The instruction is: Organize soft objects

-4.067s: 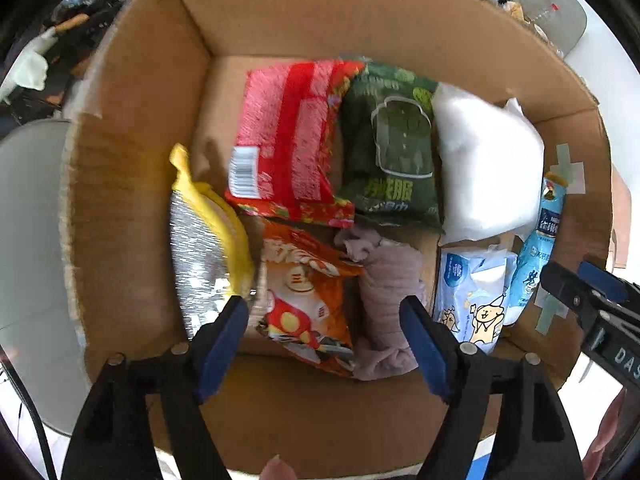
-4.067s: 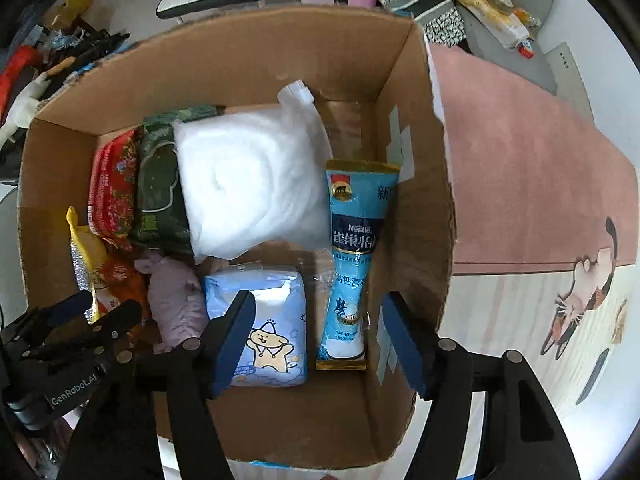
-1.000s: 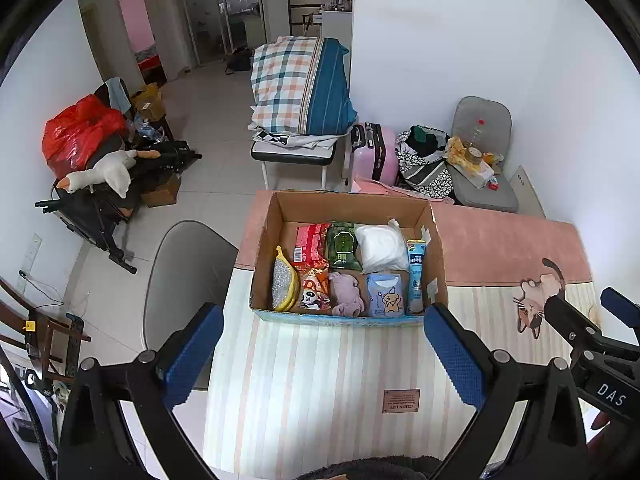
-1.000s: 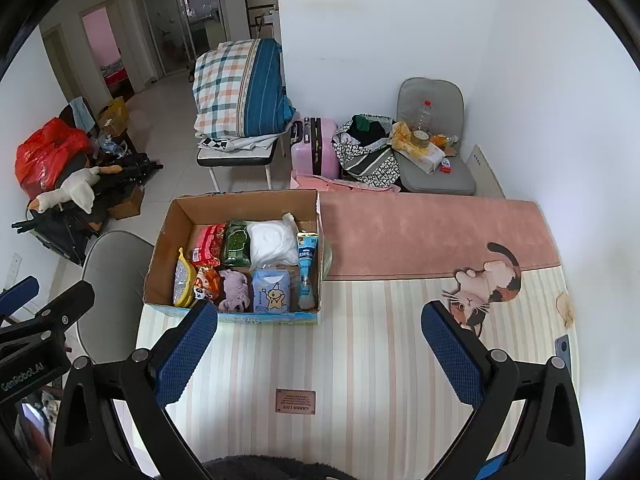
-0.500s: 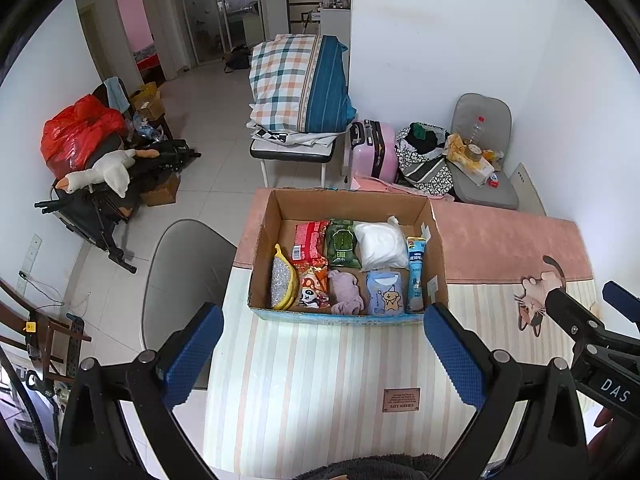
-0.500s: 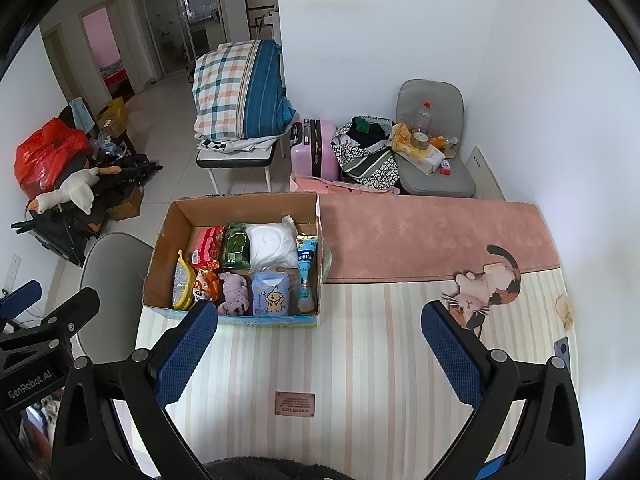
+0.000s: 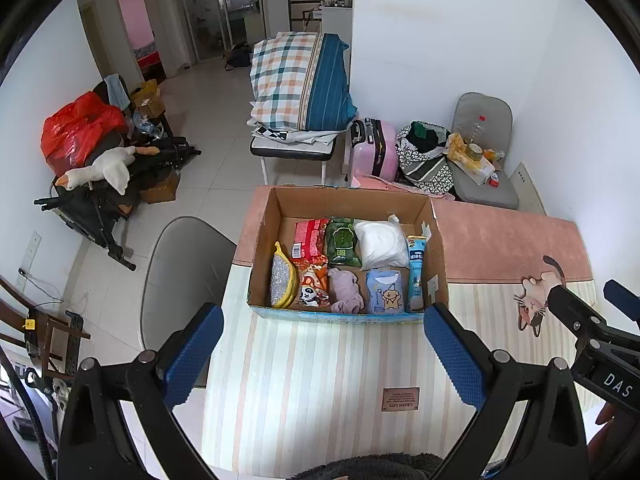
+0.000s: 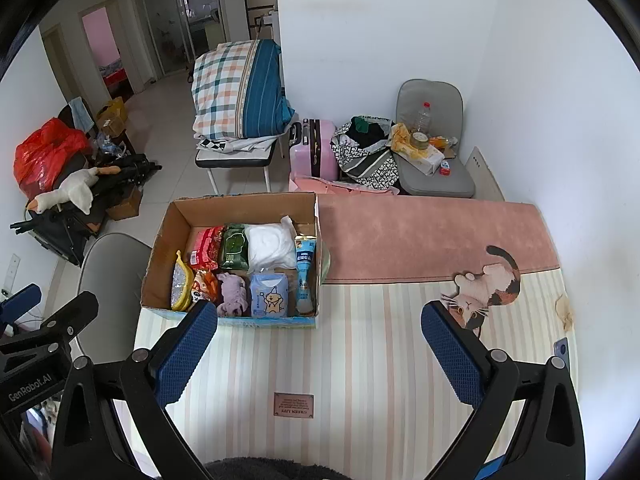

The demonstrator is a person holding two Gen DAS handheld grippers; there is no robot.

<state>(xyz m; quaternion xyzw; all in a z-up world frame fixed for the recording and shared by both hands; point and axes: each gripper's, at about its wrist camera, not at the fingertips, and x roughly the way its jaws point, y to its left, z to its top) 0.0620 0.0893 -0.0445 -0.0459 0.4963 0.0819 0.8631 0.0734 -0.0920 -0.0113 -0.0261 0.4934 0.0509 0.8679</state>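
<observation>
An open cardboard box (image 7: 438, 248) (image 8: 160, 256) stands on a striped table mat. Inside lie a red packet (image 7: 309, 236), a green packet (image 7: 341, 242), a white pillow pack (image 7: 378, 242) (image 8: 269, 246), a blue tube pack (image 7: 416, 274) (image 8: 305, 276), a blue tissue pack (image 7: 385, 292) (image 8: 270, 296), a mauve cloth (image 7: 345, 290) (image 8: 232, 294), an orange snack bag (image 7: 310, 284) and a silver-yellow pouch (image 7: 280, 282). My left gripper (image 7: 322, 356) hangs open high above the mat, nearer than the box. My right gripper (image 8: 318, 356) is open too, empty, right of the box.
The striped mat (image 8: 360, 360) with a cat print (image 8: 484, 288) covers the table; a pink strip (image 8: 432, 236) lies beyond. A grey chair (image 7: 180, 276) stands left of the table. Farther off are a folded plaid quilt (image 7: 296, 84), a pink suitcase (image 7: 374, 148) and a cluttered grey chair (image 8: 434, 152).
Both grippers have pulled up and back from inside the box to high over the table. In the last second they barely move. Both stay open and empty.
</observation>
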